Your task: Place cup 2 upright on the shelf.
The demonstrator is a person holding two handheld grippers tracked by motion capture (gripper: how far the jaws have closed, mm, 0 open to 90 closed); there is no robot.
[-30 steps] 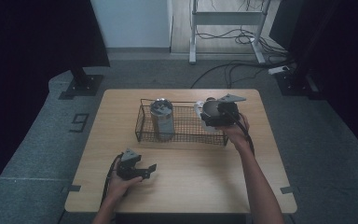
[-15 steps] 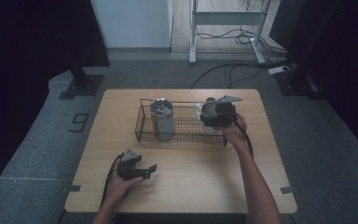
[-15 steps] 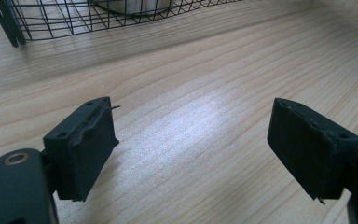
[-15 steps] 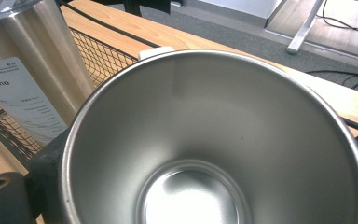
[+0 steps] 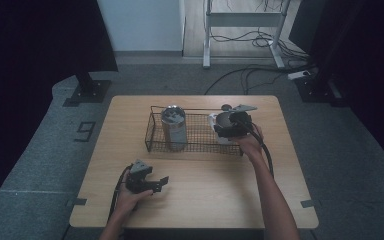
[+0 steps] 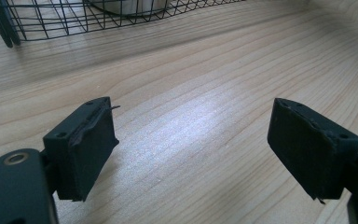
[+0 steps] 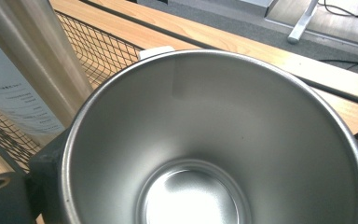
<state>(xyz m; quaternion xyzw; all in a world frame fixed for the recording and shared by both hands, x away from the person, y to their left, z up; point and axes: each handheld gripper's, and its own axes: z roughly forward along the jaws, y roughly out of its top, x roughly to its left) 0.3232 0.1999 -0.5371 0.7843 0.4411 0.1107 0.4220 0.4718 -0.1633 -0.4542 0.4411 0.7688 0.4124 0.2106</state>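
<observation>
Wooden table (image 5: pixel 205 200), light grain, holding a black wire basket (image 5: pixel 155 131) set across its far half. Tall metal can (image 5: pixel 173 126) — upright in the basket's left part, pale label on its side; in the right gripper view the label (image 7: pixel 9 93) carries small print too blurred to read. Steel cup (image 5: pixel 223 121) — at the basket's right end, held at about rim height by the right gripper (image 5: pixel 231 125); whether its base touches the mesh cannot be told. In the right gripper view the cup (image 7: pixel 214 140) is seen from above, open mouth up, bare shiny inside, with the jaws closed against its two sides. Left gripper (image 5: pixel 157 183) — near the table's front left, well apart from the basket, held low over bare wood by the left hand (image 5: pixel 129 196); its jaws stand wide apart with nothing between them, the black pads (image 6: pixel 86 140) showing worn edges. A dark mark shaped like "9" (image 5: pixel 86 131) lies on the grey floor left of the table.
</observation>
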